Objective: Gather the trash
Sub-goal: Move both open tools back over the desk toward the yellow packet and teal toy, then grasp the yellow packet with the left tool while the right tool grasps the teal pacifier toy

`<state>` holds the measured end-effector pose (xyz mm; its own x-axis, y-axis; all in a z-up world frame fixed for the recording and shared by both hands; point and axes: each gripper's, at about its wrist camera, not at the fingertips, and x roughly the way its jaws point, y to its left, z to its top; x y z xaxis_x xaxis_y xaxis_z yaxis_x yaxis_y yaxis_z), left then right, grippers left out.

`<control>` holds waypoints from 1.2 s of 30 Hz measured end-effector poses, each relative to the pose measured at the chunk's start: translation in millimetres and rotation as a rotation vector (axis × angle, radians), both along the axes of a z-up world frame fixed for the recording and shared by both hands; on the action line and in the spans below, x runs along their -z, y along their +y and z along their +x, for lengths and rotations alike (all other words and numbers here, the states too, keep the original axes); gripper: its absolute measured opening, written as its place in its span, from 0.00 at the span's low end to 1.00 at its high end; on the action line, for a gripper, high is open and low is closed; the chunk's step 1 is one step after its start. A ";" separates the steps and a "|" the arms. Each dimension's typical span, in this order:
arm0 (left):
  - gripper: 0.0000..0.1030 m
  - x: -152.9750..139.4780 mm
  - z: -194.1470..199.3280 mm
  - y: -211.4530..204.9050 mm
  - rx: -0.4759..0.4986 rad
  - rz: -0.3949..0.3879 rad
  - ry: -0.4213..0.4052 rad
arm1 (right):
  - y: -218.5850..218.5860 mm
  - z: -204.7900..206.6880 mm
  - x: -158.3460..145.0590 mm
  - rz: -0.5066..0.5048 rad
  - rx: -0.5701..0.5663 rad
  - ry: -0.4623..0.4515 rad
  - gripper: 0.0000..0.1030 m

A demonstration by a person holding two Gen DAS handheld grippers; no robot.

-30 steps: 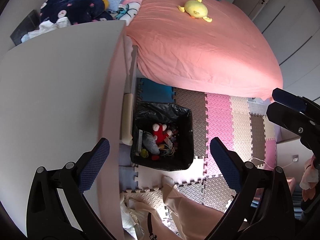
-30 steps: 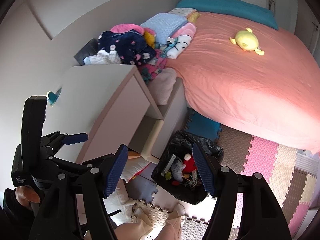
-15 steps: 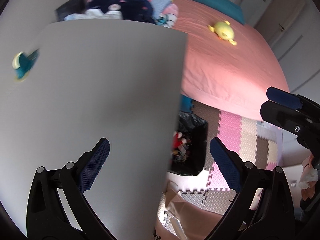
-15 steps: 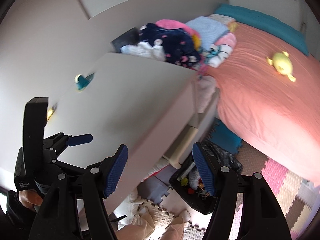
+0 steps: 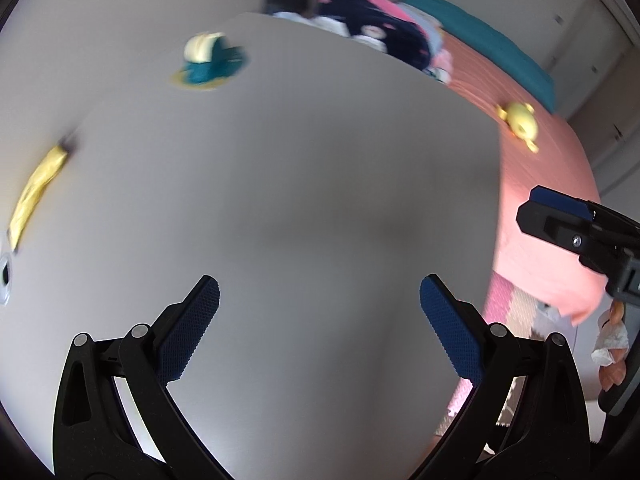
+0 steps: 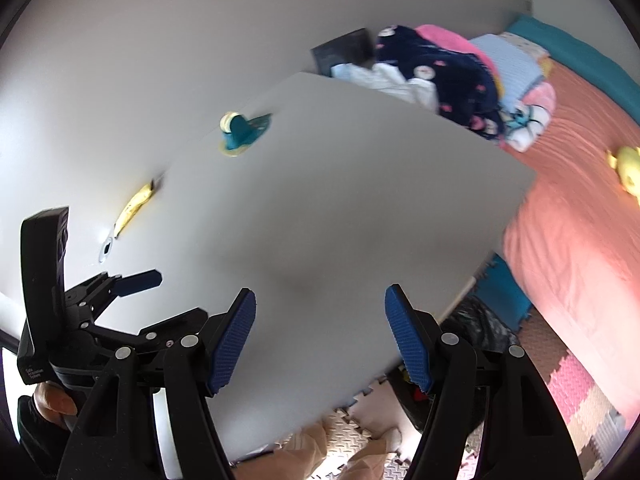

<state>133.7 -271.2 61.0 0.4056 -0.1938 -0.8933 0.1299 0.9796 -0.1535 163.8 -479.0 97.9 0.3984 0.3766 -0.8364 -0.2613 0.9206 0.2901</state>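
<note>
With both the left gripper (image 5: 319,334) and right gripper (image 6: 320,338) hovering wide open and empty, target the banana peel (image 5: 34,199) and teal wrapper (image 5: 210,63) lying far-left beyond the jaws on the tabletop (image 5: 304,184).

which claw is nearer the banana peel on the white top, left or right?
Left. The left claw is the one on the banana peel side; the right claw sits further toward the bed. Both are open, short of it.

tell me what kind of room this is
Most likely a child's bedroom. A bed with a pink cover holds a yellow plush toy and a heap of folded clothes and blankets, and coloured foam puzzle mats cover the floor beside a white desk.
</note>
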 end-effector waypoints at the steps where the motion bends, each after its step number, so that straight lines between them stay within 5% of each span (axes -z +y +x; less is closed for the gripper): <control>1: 0.94 0.5 -0.7 12.4 -0.026 -0.001 0.000 | 9.5 4.9 1.3 0.008 -0.014 0.003 0.66; 18: 0.94 6.5 17.7 165.6 -0.256 0.099 -0.064 | 145.4 83.7 18.7 0.008 -0.102 0.019 0.66; 30: 0.90 19.3 64.8 224.3 -0.216 0.227 -0.101 | 211.5 155.8 37.6 -0.041 0.031 0.005 0.66; 36: 0.86 26.9 78.7 244.4 -0.198 0.241 -0.095 | 217.0 186.7 51.6 -0.052 0.183 0.027 0.66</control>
